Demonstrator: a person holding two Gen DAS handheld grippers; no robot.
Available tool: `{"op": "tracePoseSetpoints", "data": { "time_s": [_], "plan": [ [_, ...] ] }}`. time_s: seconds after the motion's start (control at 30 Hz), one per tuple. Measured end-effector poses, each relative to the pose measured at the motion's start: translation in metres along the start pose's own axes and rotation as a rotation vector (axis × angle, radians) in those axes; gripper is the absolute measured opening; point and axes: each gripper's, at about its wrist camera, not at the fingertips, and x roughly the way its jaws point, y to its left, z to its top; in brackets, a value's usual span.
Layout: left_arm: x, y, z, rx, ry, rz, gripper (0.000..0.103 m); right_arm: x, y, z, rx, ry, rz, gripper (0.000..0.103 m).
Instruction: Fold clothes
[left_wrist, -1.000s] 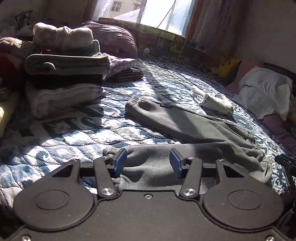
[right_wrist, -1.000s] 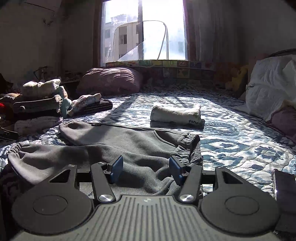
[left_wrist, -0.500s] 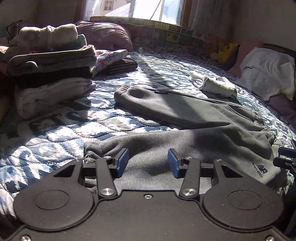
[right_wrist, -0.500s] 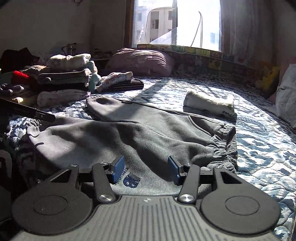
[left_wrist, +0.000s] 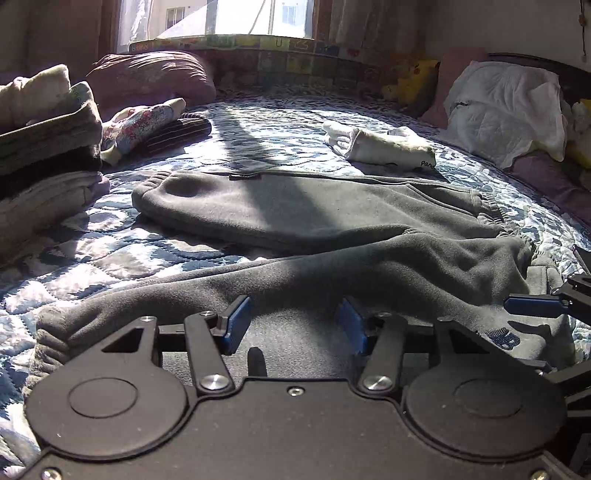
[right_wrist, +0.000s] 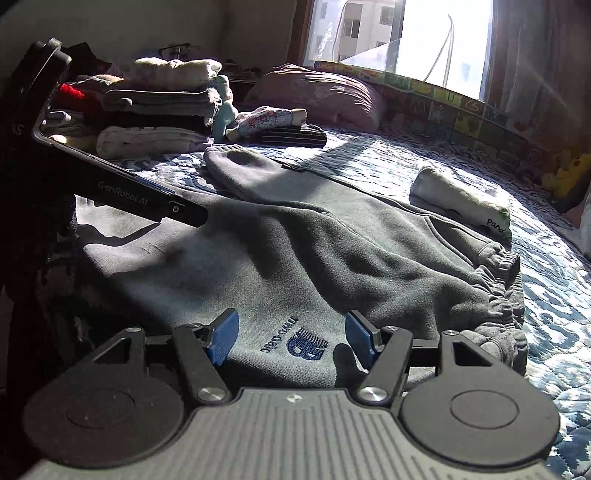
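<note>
Grey sweatpants (left_wrist: 314, 221) (right_wrist: 295, 258) lie spread across the blue patterned quilt (left_wrist: 258, 125), legs pointing left, elastic waistband (right_wrist: 498, 288) at the right. A dark blue logo (right_wrist: 306, 341) shows near the waist. My left gripper (left_wrist: 293, 325) is open, low over the near leg, with cloth between its blue pads but not pinched. My right gripper (right_wrist: 291, 336) is open over the logo area near the waist. One blue finger of the right gripper (left_wrist: 535, 304) shows at the right edge of the left wrist view. The left gripper's body (right_wrist: 110, 184) crosses the right wrist view.
A stack of folded clothes (right_wrist: 155, 110) stands at the far left. A folded white garment (left_wrist: 380, 147) (right_wrist: 461, 199) lies beyond the pants. A mauve pillow (right_wrist: 317, 96) and a small floral bundle (right_wrist: 266, 120) sit near the window; white bedding (left_wrist: 506, 107) lies at the right.
Both grippers have drawn nearer to the sweatpants and lower. The right one swung left toward the logo near the waist; the left one now sits over the near leg. Both stay open.
</note>
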Motion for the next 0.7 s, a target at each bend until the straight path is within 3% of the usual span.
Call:
{"op": "tracePoseSetpoints", "data": {
  "time_s": [0.07, 0.17, 0.23, 0.3, 0.43, 0.53, 0.57, 0.63, 0.7],
  "plan": [
    [0.012, 0.0, -0.013, 0.047, 0.087, 0.026, 0.062, 0.002, -0.004, -0.006, 0.019, 0.014, 0.025, 0.066],
    [-0.001, -0.002, -0.015, 0.063, 0.068, 0.035, 0.063, -0.016, -0.003, -0.003, -0.003, -0.063, 0.007, 0.063],
    [-0.027, 0.003, -0.018, 0.064, 0.005, 0.041, 0.063, -0.021, 0.0, -0.003, -0.015, -0.063, 0.017, 0.067],
    [-0.032, 0.022, -0.021, 0.011, 0.024, 0.086, 0.061, -0.015, 0.003, -0.006, -0.013, -0.022, 0.019, 0.067],
    [-0.041, 0.063, -0.027, -0.102, 0.074, 0.178, 0.061, -0.024, 0.007, 0.0, -0.014, -0.094, 0.04, 0.063],
    [-0.047, 0.093, -0.032, -0.186, 0.111, 0.247, 0.059, -0.018, 0.01, 0.0, -0.024, -0.065, 0.043, 0.065],
    [-0.049, 0.103, -0.033, -0.214, 0.123, 0.27, 0.052, -0.018, 0.01, 0.0, -0.02, -0.058, 0.044, 0.065],
    [-0.06, 0.11, -0.037, -0.278, 0.067, 0.263, 0.049, -0.018, 0.011, -0.001, -0.014, -0.045, 0.045, 0.065],
    [-0.078, 0.095, -0.03, -0.195, -0.041, 0.289, 0.047, -0.018, 0.011, -0.002, -0.01, -0.039, 0.044, 0.065]
  ]
}}
